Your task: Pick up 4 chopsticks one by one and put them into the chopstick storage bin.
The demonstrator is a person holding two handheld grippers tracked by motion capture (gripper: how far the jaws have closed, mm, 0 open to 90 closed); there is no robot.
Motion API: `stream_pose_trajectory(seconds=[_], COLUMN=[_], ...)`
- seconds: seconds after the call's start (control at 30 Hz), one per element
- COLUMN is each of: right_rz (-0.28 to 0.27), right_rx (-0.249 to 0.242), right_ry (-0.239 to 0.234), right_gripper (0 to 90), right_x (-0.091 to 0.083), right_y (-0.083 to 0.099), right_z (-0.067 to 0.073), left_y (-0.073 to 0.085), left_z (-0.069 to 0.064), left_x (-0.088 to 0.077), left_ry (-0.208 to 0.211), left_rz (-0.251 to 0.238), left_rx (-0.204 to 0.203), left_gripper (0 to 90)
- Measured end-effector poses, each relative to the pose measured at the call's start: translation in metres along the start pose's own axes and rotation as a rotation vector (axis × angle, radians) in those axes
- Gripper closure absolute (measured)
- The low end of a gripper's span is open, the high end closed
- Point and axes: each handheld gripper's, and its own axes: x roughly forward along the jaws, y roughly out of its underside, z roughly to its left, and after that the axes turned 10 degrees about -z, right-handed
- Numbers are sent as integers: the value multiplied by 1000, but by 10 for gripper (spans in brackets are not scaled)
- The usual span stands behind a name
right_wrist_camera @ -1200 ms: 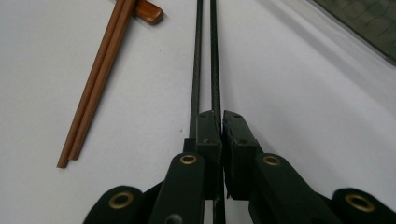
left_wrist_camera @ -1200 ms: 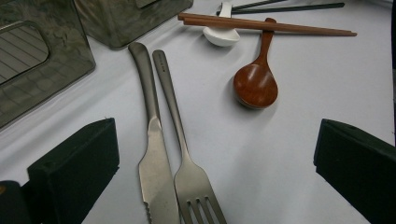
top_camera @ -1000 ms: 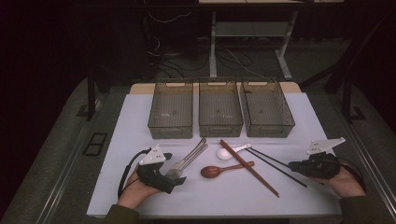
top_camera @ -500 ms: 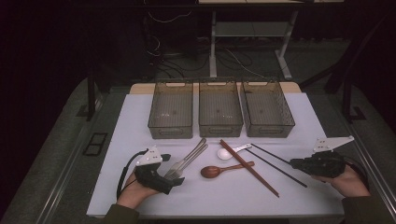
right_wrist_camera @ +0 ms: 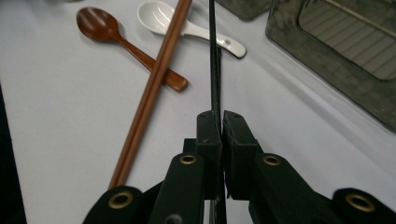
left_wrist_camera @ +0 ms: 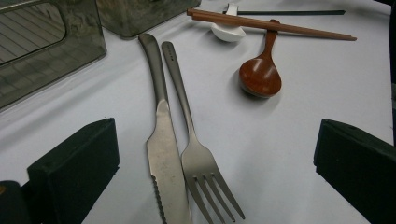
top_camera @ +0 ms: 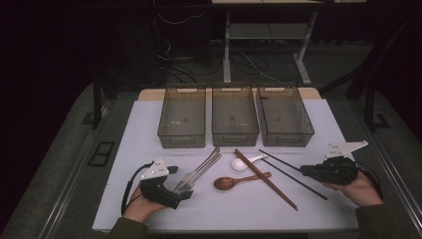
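Three bins (top_camera: 235,117) stand side by side along the far part of the bench (top_camera: 149,124). In front of the left and middle bins, a knife (left_wrist_camera: 163,154) and a fork (left_wrist_camera: 198,158) lie touching, side by side. Right of them lies a wooden spoon (top_camera: 234,181), with a ceramic spoon (top_camera: 244,162) behind it. A pair of wooden chopsticks (top_camera: 263,178) lies across the wooden spoon's handle. Further right lie the thin chopsticks (top_camera: 288,172), near the right tool (top_camera: 303,172). The left tool (top_camera: 186,194) rests at the fork's tines.

In the left gripper view the knife (left_wrist_camera: 163,154) and fork (left_wrist_camera: 198,158) run off the bottom edge. The black chopsticks (right_wrist_camera: 214,60) (clamped, near end hidden between the pads) leave the right gripper view's top edge.
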Motion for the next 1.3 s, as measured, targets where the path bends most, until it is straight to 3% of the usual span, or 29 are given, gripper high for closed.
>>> stream_pose_trajectory(seconds=[0.33,0.5,0.9,1.3], right_rz=[-47,-61,-83,-104], right_rx=[1,27,11,6], right_ry=[-11,-6,1,-5], right_gripper=[854,854,854,854], right_x=[3,7,18,33], right_y=[-11,-16,-33,-52], right_z=[3,3,7,10], left_y=[0,0,0,-2], left_z=[-3,-3,-4,-9], left_x=[3,4,6,7], left_ry=[6,5,-1,7], left_rz=[6,10,20,7], left_rx=[-4,-9,-24,3], left_gripper=[0,0,0,0])
